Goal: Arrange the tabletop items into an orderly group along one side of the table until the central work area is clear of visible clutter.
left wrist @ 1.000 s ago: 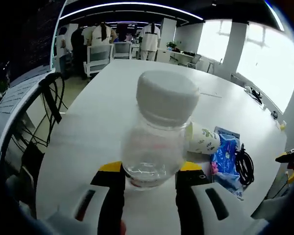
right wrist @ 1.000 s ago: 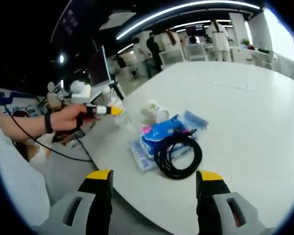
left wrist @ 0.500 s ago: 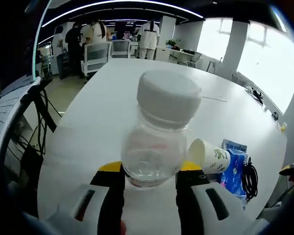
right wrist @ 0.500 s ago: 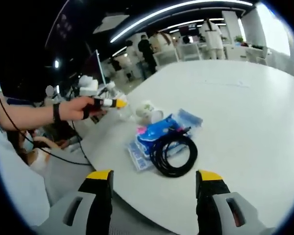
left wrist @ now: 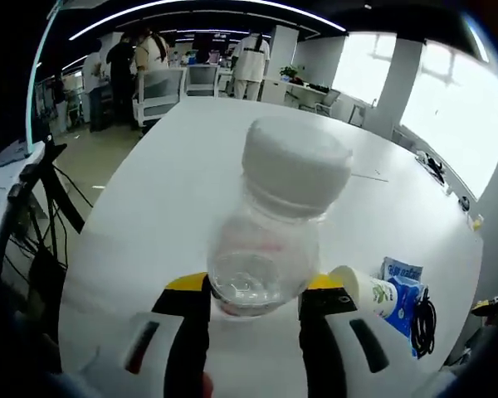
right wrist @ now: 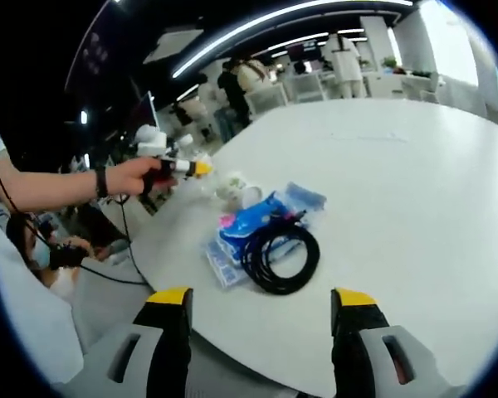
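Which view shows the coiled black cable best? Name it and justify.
The right gripper view: the whole coiled black cable lies in the open beside the blue packets. The left gripper view catches just a sliver of it at the table's far edge.

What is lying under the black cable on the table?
The cable lies coiled partly on blue packets and partly on the table. Whatever is beneath the packets is covered and cannot be seen.

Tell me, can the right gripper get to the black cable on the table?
Probably yes. The right gripper is open and empty, and the black cable lies coiled just ahead of it, near the table edge, nothing between.
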Demonstrator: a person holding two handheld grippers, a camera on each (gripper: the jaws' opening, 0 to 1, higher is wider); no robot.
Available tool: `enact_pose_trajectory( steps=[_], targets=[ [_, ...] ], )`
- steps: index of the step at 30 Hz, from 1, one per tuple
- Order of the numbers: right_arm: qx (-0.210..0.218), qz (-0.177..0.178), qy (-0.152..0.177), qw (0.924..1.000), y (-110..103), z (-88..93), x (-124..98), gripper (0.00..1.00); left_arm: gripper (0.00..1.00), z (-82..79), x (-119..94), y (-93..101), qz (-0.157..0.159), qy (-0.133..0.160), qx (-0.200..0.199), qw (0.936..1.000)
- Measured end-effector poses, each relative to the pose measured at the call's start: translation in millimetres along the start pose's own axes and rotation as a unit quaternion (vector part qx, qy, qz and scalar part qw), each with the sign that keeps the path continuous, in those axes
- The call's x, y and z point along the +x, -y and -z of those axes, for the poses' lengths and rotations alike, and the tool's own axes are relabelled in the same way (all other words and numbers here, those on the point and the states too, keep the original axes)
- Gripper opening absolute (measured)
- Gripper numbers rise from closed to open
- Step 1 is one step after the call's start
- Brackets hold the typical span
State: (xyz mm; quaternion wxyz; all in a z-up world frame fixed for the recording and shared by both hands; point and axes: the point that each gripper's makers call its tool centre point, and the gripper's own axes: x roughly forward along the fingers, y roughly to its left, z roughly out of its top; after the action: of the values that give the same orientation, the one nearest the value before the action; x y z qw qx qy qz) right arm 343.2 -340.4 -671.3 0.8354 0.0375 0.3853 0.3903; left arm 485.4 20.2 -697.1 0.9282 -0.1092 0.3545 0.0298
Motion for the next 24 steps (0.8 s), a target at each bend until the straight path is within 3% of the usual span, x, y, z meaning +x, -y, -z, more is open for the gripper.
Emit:
enact_pose_trajectory(
  steps=[7, 18, 24],
  targets=[
    [0.007, 0.003, 0.000, 1.0000, 3, 3.2, -3, 0.69, 0.42, 2.0, 1, 3.0, 0.008, -0.011, -0.020, 0.9997],
    [0.004, -0.002, 0.002, 1.0000, 0, 1.2, 0, 0.70, 0.45, 10.6, -29, 1.7, 0.020, 0.000, -0.030, 0.9994],
    [0.000, -0.009, 0.002, 1.0000, -3, 2.6, 4, 0.70, 0.45, 25.4, -50, 2.2, 0.022, 0.006, -0.040, 0.9989]
  ],
)
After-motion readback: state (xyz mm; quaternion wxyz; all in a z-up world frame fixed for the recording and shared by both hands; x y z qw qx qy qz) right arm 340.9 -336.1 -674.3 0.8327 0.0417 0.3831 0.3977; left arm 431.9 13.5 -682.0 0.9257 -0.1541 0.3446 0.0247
